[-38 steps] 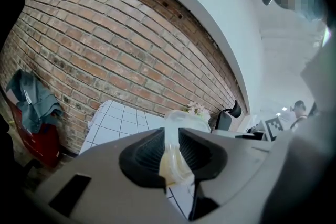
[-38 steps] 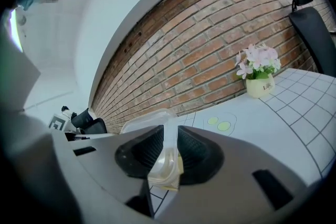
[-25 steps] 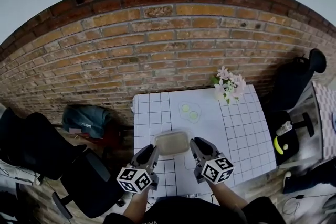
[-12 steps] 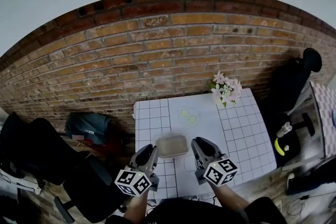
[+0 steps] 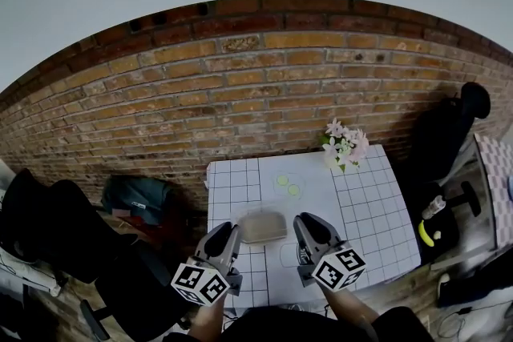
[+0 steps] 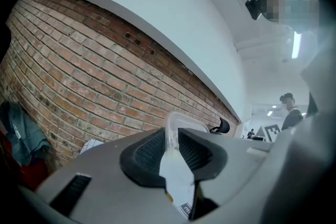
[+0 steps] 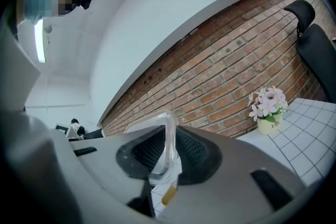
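Both jaws are clamped on a clear plastic box, with the left gripper and right gripper at opposite rims, over the desk in front of the flower pot. Level, even grips should suit such thin rims. A brick wall rises behind the pot.

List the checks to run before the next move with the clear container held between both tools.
1. Left tool shut on the clear container's rim: ok.
2. Right tool shut on the opposite rim: ok.
3. Container held level: cannot tell.
4. Lid closed: cannot tell.
5. Flower pot well apart from container and tools: ok.
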### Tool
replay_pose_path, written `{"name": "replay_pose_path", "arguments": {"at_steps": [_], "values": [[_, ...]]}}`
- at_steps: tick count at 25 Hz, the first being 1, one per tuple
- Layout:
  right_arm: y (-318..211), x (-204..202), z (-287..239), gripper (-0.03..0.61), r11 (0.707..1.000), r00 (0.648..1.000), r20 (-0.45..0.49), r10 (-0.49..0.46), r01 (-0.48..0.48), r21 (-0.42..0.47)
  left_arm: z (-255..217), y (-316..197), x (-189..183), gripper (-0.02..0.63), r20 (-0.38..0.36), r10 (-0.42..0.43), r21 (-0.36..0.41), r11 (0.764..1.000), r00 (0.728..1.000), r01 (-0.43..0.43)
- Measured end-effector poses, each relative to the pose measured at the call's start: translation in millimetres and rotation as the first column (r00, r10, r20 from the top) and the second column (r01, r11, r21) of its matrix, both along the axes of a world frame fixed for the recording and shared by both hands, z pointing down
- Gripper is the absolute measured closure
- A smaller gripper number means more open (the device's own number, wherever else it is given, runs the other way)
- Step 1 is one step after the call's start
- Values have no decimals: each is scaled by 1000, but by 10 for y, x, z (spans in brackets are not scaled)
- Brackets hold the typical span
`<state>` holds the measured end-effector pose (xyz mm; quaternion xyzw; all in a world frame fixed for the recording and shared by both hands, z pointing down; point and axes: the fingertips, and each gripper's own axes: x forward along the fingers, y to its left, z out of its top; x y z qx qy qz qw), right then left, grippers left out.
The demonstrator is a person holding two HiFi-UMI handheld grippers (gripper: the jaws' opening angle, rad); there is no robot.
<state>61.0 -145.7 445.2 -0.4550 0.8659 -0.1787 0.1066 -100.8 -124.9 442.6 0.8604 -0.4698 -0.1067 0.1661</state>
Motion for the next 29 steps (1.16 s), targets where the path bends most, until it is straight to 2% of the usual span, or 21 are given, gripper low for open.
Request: {"name": "replay_pose_path", "arguments": {"at_steps": [10,29], "values": [[98,83,-203,525,999,1000,12,-3,3,37,-168,91,76,531,-11,-8,46,999,1000,8],[149,69,-261,529,998,999,17,-29,28,48,-270,191,69,534,-27,-43,54,998,999,45]]}}
